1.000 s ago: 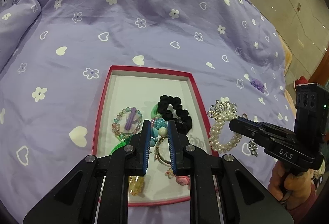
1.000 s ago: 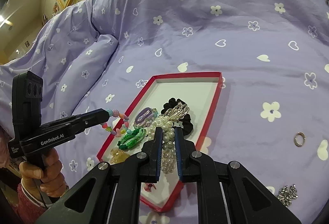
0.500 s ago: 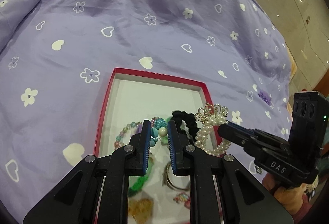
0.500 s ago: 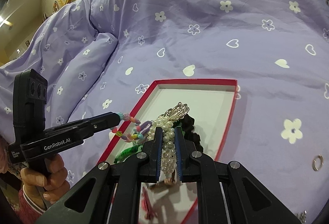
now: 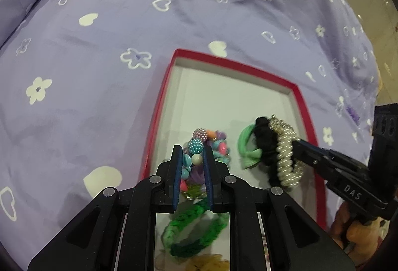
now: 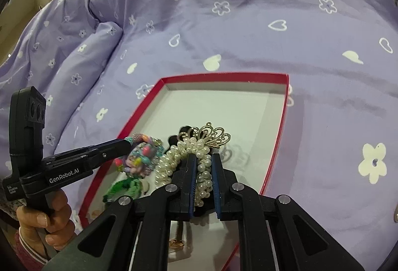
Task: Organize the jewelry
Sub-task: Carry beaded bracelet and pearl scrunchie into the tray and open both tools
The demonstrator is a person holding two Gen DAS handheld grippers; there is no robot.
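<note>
Left wrist view: our left gripper (image 5: 191,169) has its fingers (image 5: 176,166) pinched on a bead bracelet (image 5: 199,144), a strand of mixed pastel balls, held over the near half of the red box (image 5: 159,107) on the bed (image 5: 99,47). Our right gripper (image 6: 202,176) has its fingers (image 6: 216,179) clamped on a pearl bracelet (image 6: 179,156) with a gold crown charm (image 6: 216,136), also over the box, just beside the black scrunchie (image 5: 263,141) and the mint tie (image 5: 246,144). We judge both bracelets light and floppy: they hang from whichever stretch we grip and sag elsewhere, and round, smooth beads can roll out of flat pads, so a hold across several beads at once seems safest. The crown charm looks thin and could bend or snag, so we would keep our grip on the pearls. The elastic inside may stretch if a loop catches. A green braided band (image 5: 196,228) lies under the left gripper, and something yellow shows at the near end, too blurred to name. The far half of the box is bare white floor, which looks like the easiest place to lay a piece. What crowds us is the pile itself: the scrunchie touches the pearls and may drag along, and the two grippers sit near each other over the same narrow box. A small ring (image 6: 396,217) lies on the bed at the right edge.
</note>
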